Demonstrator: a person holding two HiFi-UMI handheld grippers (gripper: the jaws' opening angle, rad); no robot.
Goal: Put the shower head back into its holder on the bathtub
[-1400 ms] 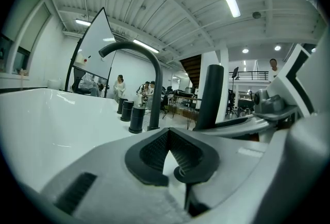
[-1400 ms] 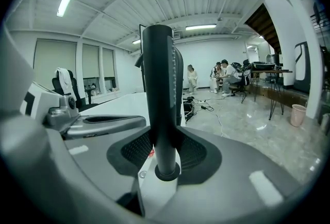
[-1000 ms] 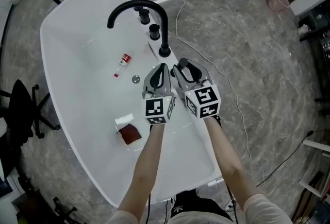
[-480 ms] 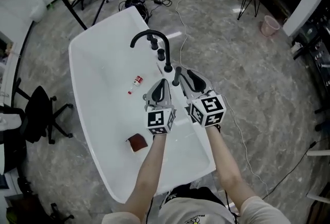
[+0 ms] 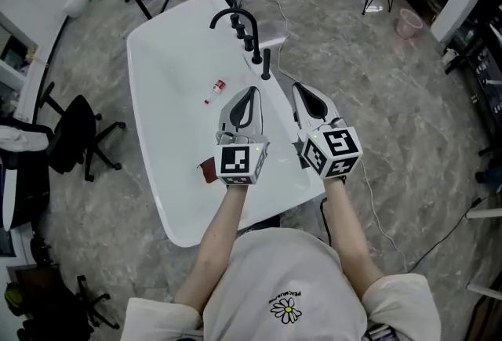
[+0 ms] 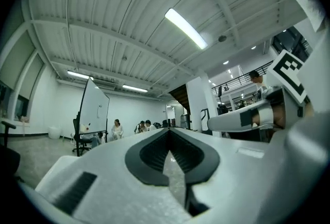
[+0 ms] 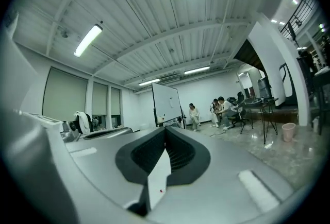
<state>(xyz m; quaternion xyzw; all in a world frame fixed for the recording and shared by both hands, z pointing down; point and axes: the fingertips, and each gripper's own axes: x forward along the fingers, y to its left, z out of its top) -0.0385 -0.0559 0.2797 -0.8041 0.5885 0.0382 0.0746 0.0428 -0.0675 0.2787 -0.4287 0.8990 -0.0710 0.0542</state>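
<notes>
The white bathtub lies below me. Its black curved faucet is at the far rim. The black shower head stands upright beside the faucet at the rim, in what looks like its holder. Both grippers are held high above the tub's near right side and point level. My left gripper is shut and empty. My right gripper is closing; its jaws meet at the tips with nothing between them. Neither touches the shower head.
In the tub lie a small red-and-white bottle and a brown object, half hidden by my left gripper. A black office chair stands to the left. Cables, stands and a pink bin are on the floor beyond. People sit far off.
Both grippers have lifted up and away from the tub's rim, and the tub looks smaller and farther. The right gripper's jaws, open in the earlier frames, have come together.
</notes>
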